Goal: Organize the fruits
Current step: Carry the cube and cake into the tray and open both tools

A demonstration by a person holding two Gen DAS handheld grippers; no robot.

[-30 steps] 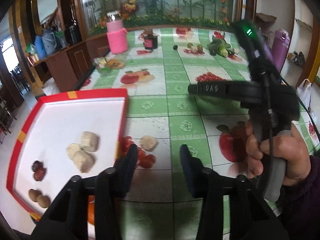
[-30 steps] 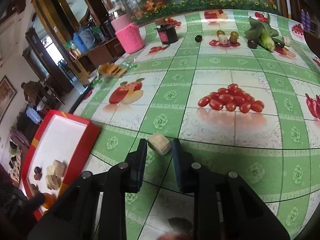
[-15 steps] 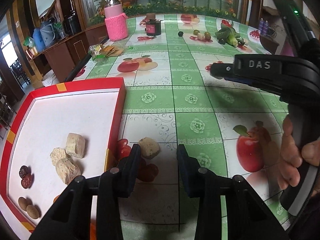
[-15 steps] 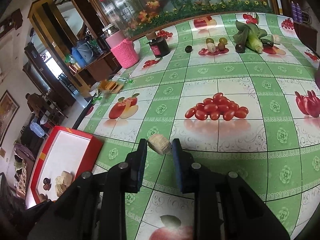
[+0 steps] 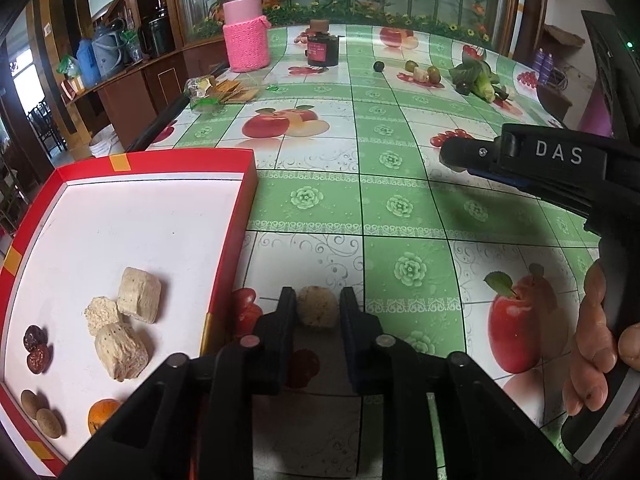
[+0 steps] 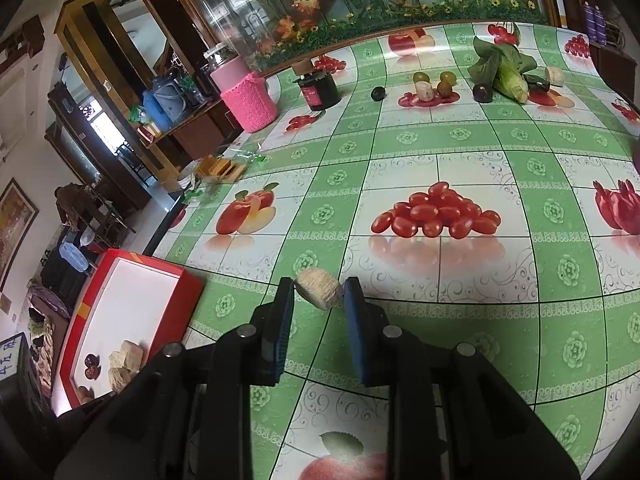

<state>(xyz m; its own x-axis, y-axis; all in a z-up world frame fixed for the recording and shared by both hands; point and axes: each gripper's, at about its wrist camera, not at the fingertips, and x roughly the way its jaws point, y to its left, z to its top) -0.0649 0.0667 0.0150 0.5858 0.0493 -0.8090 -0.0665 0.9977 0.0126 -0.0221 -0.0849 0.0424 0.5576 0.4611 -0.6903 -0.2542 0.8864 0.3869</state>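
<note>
Beige chunk (image 5: 318, 307) just beside tray edge (image 5: 245, 216)

Left gripper (image 5: 318, 312) is sitting low over the fruit-print tablecloth (image 5: 400, 204), and its jaws have just been closing on a pale beige chunk (image 5: 318, 312) that's touching both pads. Just left of it the red tray (image 5: 248, 216) is holding three more beige chunks (image 5: 122, 328), and over on the right a hand (image 5: 600, 344) is gripping the other gripper's black handle.
</note>
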